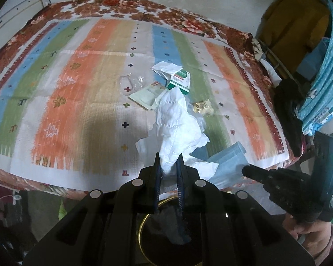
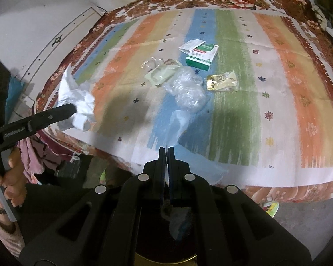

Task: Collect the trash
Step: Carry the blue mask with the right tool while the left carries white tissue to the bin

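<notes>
Nearest, the left tongs [image 1: 169, 163] pinch a crumpled white tissue [image 1: 179, 128] between their blue-lined pads, and the paper billows up from the tips above the near edge of the bed [image 1: 55, 102]. Below those tongs a dark bin with a gold rim [image 1: 142, 239] shows between the black arms. Likewise, the right tongs [image 2: 166, 153] are pressed together with a thin clear plastic film [image 2: 177, 122] caught at their tips; the film trails up across the blue stripe of the bed cover toward a crumpled clear plastic wad [image 2: 187, 89]. From the right wrist view the left tongs [image 2: 74, 110] reach in from the left edge with the tissue [image 2: 75, 102] bunched at their end, and a hand [image 2: 10, 177] grips their handle. From the left wrist view the right tongs [image 1: 246, 170] enter at the lower right, held by a hand [image 1: 310, 232]. Farther out on the striped cover lie a flat pale packet [image 2: 161, 73], a gold and cream wrapper [image 2: 222, 81] well to its right, a small clear plastic scrap [image 2: 151, 63], and a green and white carton [image 2: 202, 56] with a white paper [image 2: 191, 45] touching its far left corner. Beyond the bed stands a pale wall [image 2: 44, 4].
</notes>
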